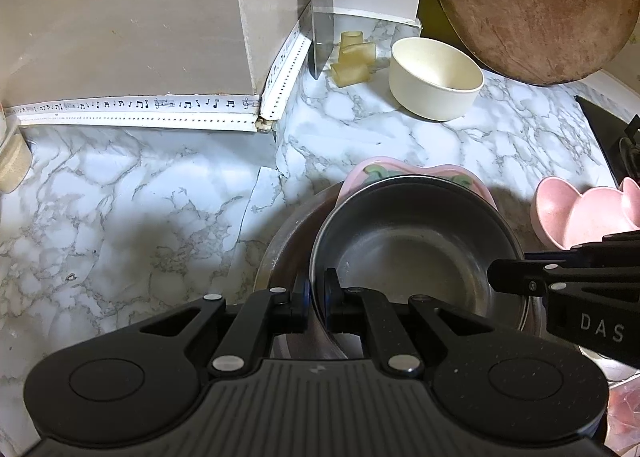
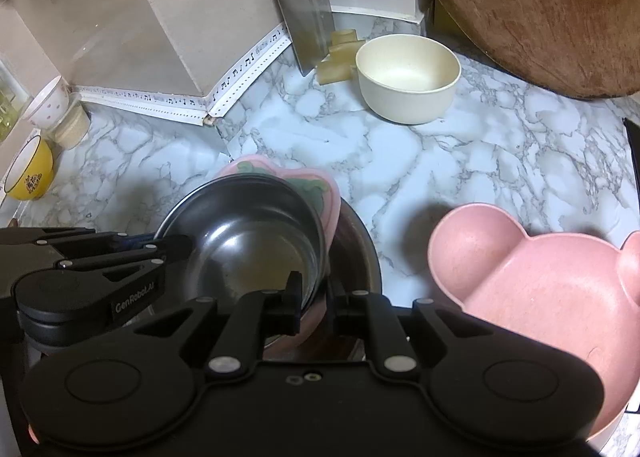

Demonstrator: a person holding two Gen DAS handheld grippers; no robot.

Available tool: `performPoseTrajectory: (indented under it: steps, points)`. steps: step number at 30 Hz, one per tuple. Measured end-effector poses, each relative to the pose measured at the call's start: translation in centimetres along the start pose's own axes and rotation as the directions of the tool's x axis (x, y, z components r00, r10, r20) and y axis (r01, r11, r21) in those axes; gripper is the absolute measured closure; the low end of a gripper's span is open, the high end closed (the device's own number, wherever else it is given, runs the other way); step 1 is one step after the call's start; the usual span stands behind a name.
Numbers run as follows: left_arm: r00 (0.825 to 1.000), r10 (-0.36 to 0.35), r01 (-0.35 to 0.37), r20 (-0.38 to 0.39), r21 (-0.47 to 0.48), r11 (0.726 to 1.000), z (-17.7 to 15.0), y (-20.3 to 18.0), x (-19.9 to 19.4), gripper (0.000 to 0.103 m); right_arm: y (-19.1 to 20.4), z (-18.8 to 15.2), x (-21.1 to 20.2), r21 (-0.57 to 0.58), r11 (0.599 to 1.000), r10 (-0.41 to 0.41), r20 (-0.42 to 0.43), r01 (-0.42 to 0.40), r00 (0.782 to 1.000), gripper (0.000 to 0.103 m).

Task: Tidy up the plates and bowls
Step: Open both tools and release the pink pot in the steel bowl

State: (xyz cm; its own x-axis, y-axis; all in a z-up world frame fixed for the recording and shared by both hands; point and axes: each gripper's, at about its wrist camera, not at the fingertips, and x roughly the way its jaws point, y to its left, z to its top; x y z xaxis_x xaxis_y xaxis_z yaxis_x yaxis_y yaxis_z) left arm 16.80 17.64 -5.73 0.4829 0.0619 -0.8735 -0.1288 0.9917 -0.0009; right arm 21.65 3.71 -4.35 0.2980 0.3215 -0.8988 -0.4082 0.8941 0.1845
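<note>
A dark steel bowl [image 1: 408, 257] sits tilted on a pink plate with a green pattern [image 1: 400, 173], and both lie over a wide steel basin [image 1: 286, 241]. My left gripper [image 1: 315, 293] is shut on the steel bowl's near-left rim. In the right wrist view my right gripper [image 2: 316, 295] is shut on the opposite rim of the steel bowl [image 2: 248, 241], with the edge of the pink plate [image 2: 320, 193] also between its fingers. Each gripper appears in the other's view, the right gripper [image 1: 494, 277] and the left gripper [image 2: 188, 247].
A cream bowl [image 2: 408, 79] stands at the back by a cleaver blade [image 2: 304, 9] and a round wooden board [image 2: 540, 9]. A pink bear-shaped bowl [image 2: 540, 285] sits close on the right. A yellow bowl [image 2: 30, 173] and a dotted cup [image 2: 46, 101] sit far left. A black stove edge [image 1: 608, 137] bounds the right.
</note>
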Motion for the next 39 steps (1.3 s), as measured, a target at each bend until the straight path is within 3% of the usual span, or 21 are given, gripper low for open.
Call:
performPoseTrajectory:
  steps: [15, 25, 30, 34, 39]
  points:
    - [0.998, -0.061, 0.061, -0.002, 0.000, 0.998, 0.3, 1.0, -1.6, 0.094, 0.1, 0.8, -1.6, -0.024, 1.000, 0.007, 0.038, -0.006, 0.999, 0.075]
    - [0.996, -0.032, 0.032, 0.082, -0.002, 0.999, 1.0, 1.5, -3.7, 0.094, -0.2, 1.4, -4.0, -0.020, 0.999, 0.031, 0.079, -0.029, 0.996, 0.055]
    - [0.991, -0.050, 0.052, 0.121, -0.016, 0.999, 1.5, 1.6, -4.7, 0.093, -0.3, 1.7, -5.5, -0.031, 0.999, 0.040, 0.121, -0.037, 0.992, 0.049]
    - [0.987, -0.055, 0.056, 0.148, -0.002, 0.998, 1.8, 1.2, -5.6, 0.093, -0.7, 1.9, -6.6, -0.026, 0.999, 0.049, 0.146, -0.046, 0.988, 0.037]
    - [0.983, -0.079, 0.078, 0.169, 0.009, 0.997, 2.1, 0.7, -6.3, 0.093, -1.1, 2.1, -7.7, -0.008, 0.998, 0.068, 0.158, -0.068, 0.985, 0.029]
